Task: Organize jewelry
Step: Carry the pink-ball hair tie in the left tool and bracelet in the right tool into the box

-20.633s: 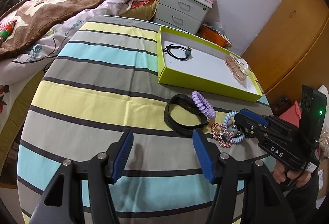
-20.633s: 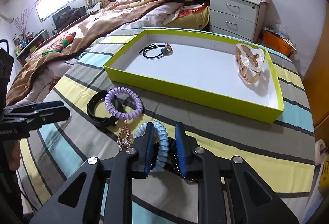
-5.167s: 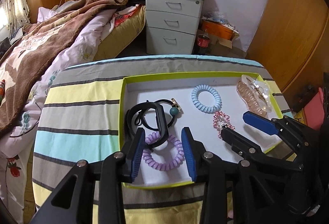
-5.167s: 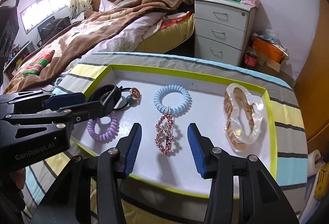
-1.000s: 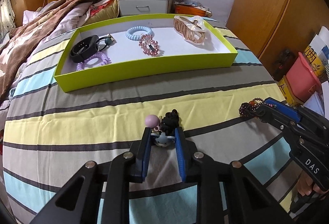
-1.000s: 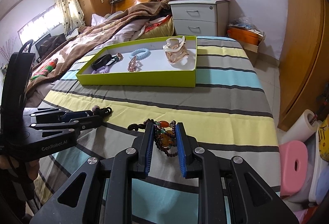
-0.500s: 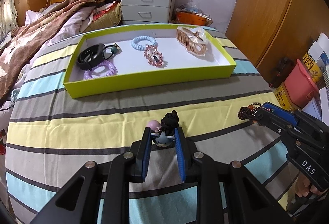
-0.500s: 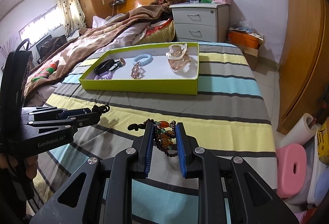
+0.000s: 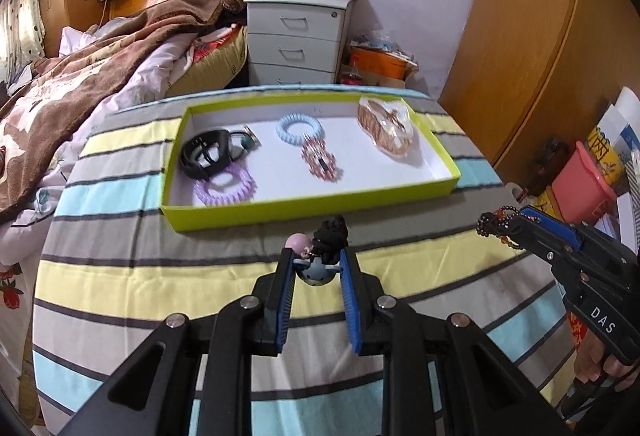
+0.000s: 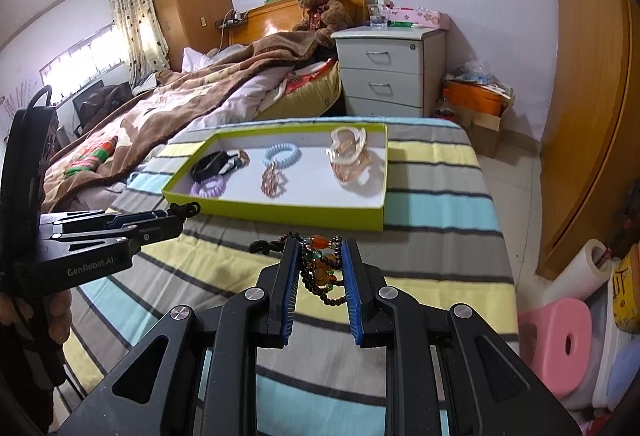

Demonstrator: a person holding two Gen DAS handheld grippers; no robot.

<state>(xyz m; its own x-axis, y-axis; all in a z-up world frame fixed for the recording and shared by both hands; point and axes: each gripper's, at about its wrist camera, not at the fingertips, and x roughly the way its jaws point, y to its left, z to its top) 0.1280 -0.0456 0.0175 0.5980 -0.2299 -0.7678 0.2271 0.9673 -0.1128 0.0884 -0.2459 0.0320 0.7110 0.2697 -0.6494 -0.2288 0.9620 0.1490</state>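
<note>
Jewelry already lies in the shallow lime-green cardboard tray [image 9: 312,206] on the striped surface [image 9: 120,248]: a black band [image 9: 204,154] and lilac coil tie [image 9: 224,188] at its left, a pale blue coil tie [image 9: 300,128] and pink beaded piece [image 9: 322,162] mid-tray, a peach clear hair clip [image 9: 386,128] at its right. Just short of the tray's near wall, the left claw [image 9: 318,262], its body marked "GenRobot.AI", grips a black hair tie with pink and blue charms [image 9: 320,248]. Further right, the right claw [image 10: 320,268], marked "DAS" and held level above the surface, pinches a dark beaded bracelet with amber stones [image 10: 322,268].
</note>
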